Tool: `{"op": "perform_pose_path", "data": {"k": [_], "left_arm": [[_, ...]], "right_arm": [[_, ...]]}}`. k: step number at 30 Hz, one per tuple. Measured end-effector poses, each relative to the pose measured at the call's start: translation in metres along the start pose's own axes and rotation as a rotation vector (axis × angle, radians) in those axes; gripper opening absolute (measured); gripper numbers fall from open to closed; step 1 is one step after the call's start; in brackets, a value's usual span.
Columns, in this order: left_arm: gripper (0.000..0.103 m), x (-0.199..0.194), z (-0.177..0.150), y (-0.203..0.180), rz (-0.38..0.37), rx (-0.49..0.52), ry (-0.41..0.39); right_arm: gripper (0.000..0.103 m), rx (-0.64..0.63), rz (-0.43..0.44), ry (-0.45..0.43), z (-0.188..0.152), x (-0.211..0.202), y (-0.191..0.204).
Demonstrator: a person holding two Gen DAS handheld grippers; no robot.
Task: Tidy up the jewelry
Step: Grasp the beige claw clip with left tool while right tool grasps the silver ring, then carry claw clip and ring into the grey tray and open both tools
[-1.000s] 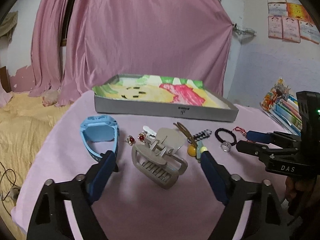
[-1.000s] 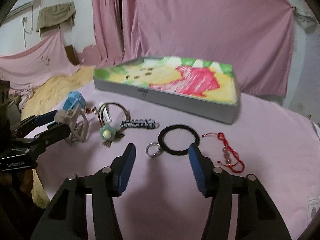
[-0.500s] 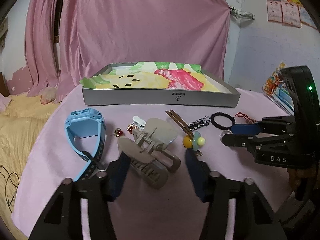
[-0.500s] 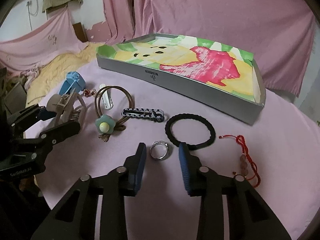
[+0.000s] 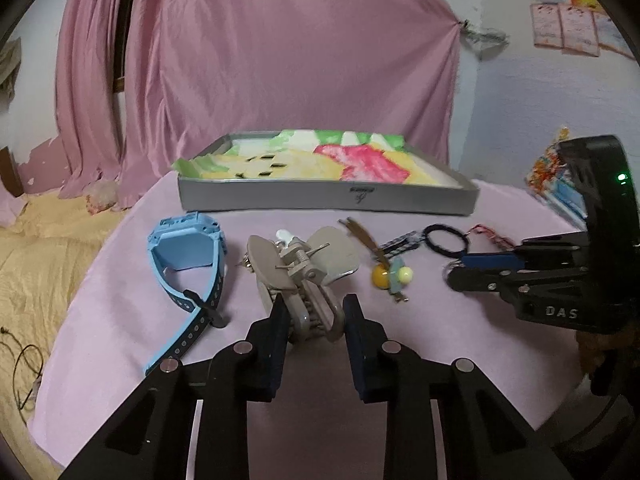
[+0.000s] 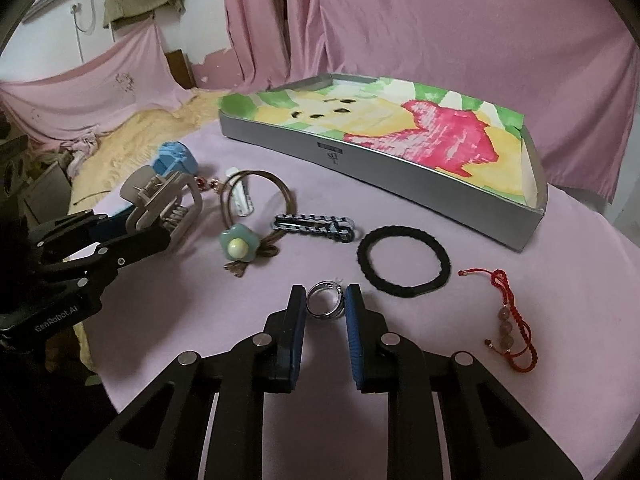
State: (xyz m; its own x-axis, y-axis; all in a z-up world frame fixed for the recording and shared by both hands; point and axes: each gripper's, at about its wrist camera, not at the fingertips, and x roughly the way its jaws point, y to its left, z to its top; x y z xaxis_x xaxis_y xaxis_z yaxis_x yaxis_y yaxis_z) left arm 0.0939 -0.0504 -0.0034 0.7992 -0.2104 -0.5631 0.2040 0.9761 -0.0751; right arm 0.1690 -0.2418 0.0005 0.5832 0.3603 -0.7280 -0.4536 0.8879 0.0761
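The left gripper [image 5: 314, 312] has its fingers closed narrowly on the near end of the beige claw hair clip [image 5: 298, 276]; both pads press against the clip's sides. The clip rests on the pink tablecloth [image 5: 400, 400], its paddles pointing to the far side.

The right gripper [image 6: 326, 306] has its fingers drawn narrow around the silver ring [image 6: 325, 304]. The ring sits between the two blue pads, on the cloth; contact on both sides appears likely but cannot be confirmed.

Item positions on the cloth:
- Blue watch [image 5: 186, 256]: left of the hair clip, strap trailing to the near side.
- Brown hair tie with flower charm [image 6: 238, 240]: right of the clip.
- Checked hair pin [image 6: 316, 226]: right of the flower tie, lying flat.
- Black elastic band [image 6: 402, 262]: just beside the ring, on its far right.
- Red cord bracelet [image 6: 508, 316]: well to the right of the ring.
- Grey tray [image 6: 400, 168]: at the far side, lined with a painted sheet of yellow, pink and green; no jewelry lies in it.
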Motion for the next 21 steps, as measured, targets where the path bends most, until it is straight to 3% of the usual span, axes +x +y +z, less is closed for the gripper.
{"op": "perform_pose_path", "data": {"k": [4,9,15,21], "left_arm": [[0.025,-0.017,0.013,0.0,-0.036,0.007,-0.091],[0.025,-0.02,0.051,0.004,-0.052,0.026,-0.172],[0.025,0.009,0.09,0.024,-0.057,0.023,-0.124],[0.025,0.046,0.121,0.052,-0.09,-0.03,-0.044]], "right_arm": [[0.018,-0.005,-0.011,-0.08,0.007,-0.018,-0.001],[0.018,0.022,-0.026,-0.204,0.041,-0.033,-0.01],[0.018,0.088,-0.029,-0.243,0.086,-0.013,-0.024],[0.018,0.181,-0.007,-0.168,0.109,0.035,-0.035]]}}
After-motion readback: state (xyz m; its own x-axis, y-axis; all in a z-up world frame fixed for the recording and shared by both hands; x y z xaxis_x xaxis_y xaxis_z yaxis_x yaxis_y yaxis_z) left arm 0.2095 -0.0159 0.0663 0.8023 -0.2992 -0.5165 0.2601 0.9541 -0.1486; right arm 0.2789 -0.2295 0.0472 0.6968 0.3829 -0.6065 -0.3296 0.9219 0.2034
